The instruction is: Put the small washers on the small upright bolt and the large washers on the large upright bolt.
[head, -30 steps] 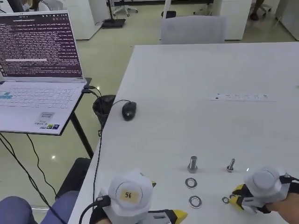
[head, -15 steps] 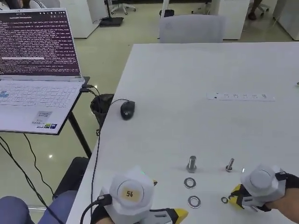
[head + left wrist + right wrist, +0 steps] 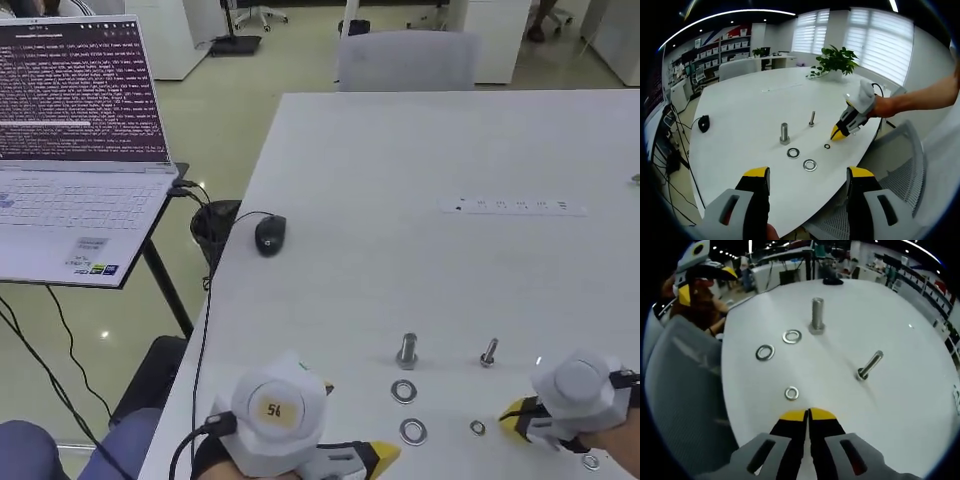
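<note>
Nearest, at the front edge of the table [image 3: 400, 200]: holding the left gripper [image 3: 809, 172] spread wide and empty, idle. Beside it, keeping the right gripper [image 3: 808, 416] pinched together on nothing. Drawn back a little from the small washer [image 3: 791, 393], after almost touching it a second ago; left it flat, just ahead of the closed tips (so no pickup made, by the look of it). Past that, found the two large washers [image 3: 413, 431] flat and unmoved, close together. Farther on, looking at the large bolt [image 3: 407, 349] and small bolt [image 3: 489, 352], upright and bare. Nothing threaded yet; probably must reopen and go in again for the small washer
</note>
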Tool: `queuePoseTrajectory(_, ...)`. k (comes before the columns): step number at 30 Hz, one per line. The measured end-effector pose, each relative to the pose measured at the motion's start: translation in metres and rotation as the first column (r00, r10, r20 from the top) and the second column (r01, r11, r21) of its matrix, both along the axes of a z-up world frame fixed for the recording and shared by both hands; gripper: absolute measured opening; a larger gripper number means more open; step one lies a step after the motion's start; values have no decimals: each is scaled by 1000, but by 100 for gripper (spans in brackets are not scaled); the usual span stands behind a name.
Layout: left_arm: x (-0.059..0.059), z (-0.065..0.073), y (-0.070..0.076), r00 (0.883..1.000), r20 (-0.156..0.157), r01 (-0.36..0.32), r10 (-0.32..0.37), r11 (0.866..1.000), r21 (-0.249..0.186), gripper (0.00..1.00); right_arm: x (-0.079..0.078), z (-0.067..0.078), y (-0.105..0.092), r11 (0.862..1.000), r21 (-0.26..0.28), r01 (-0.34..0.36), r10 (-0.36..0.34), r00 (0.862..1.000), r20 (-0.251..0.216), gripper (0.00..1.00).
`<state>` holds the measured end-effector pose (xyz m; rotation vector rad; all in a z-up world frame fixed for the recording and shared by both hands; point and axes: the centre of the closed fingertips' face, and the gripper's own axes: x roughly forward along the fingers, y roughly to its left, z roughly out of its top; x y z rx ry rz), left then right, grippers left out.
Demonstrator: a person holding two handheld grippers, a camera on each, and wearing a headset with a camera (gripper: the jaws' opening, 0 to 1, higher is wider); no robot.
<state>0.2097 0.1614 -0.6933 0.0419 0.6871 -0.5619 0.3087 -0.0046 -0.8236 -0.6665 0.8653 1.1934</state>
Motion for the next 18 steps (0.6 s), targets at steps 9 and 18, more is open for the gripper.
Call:
queuePoseTrajectory(9,-2,-1,1,1000,-4,-14,14,1000,-10,61,1,5,-31,993,31,113,-113,994,-14,17)
queuePoseTrajectory(18,-1,-3,-1,1000,-7,-8,8,1000,-14,61,-5,7,-55,990,17,140,-140,990,-21,23)
